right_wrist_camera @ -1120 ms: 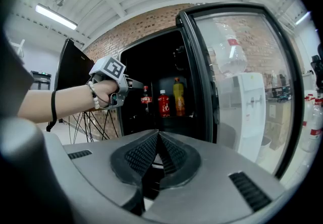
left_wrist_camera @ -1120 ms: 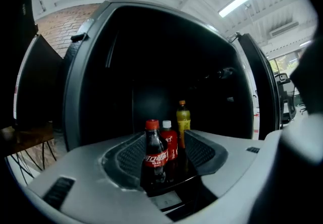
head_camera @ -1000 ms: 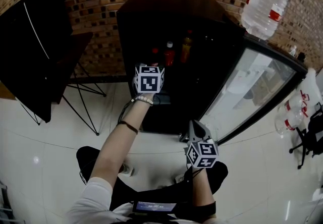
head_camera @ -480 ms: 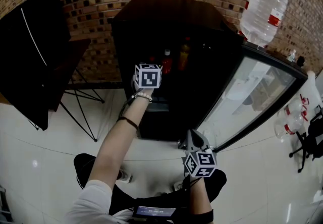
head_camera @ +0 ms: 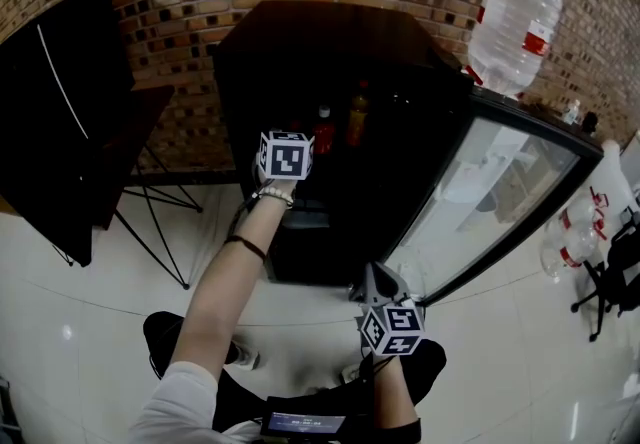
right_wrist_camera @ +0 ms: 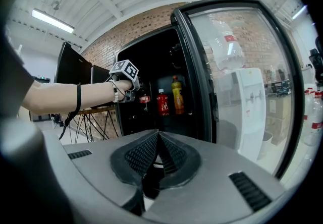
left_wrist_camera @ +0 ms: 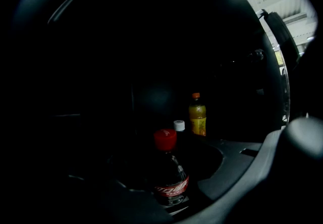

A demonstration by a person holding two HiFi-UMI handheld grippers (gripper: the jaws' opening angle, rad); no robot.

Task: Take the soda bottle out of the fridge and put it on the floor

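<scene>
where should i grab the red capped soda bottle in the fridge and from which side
Grip the soda bottle around its straight body at the label band, below the tapering shoulder and the narrow cap. It stands upright, so come in level from the open front; a white-capped bottle and an orange drink bottle stand behind it, blocking the back.

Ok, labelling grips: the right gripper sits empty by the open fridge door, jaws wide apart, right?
No: the right gripper has its jaws together, as the right gripper view shows; it is empty, by the open fridge door.
</scene>
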